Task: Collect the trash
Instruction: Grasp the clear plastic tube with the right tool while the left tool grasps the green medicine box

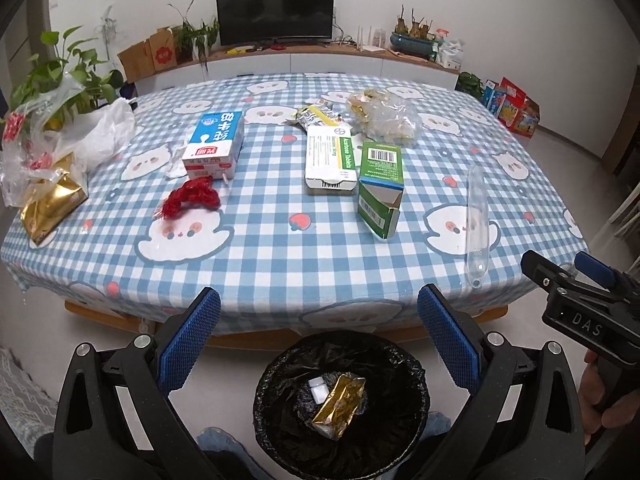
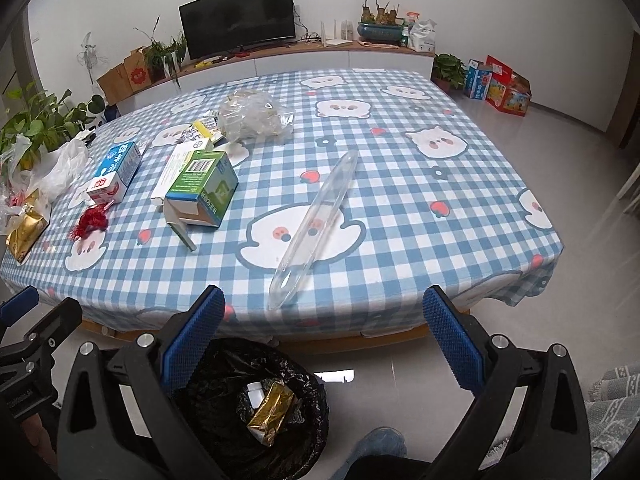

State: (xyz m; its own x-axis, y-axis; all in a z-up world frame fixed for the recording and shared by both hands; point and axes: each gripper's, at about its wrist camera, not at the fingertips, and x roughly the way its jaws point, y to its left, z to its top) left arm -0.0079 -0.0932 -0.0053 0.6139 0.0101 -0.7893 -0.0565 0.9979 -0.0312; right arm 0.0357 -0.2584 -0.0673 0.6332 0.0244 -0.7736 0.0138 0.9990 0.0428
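Both claws are spread wide and holding nothing. The left gripper (image 1: 319,338) hangs right over the black-lined trash bin (image 1: 416,376), which already has a gold wrapper (image 1: 340,404) and a small white piece in it. The right gripper (image 2: 324,338) sits just past the bin's right side, off the table edge. Beyond the bin, on the checkered tablecloth (image 1: 280,248), trash is left: clear plastic tube (image 2: 316,216) nearest the right claw, green box (image 1: 380,188), milk carton (image 1: 216,144), red scrap (image 1: 192,200).
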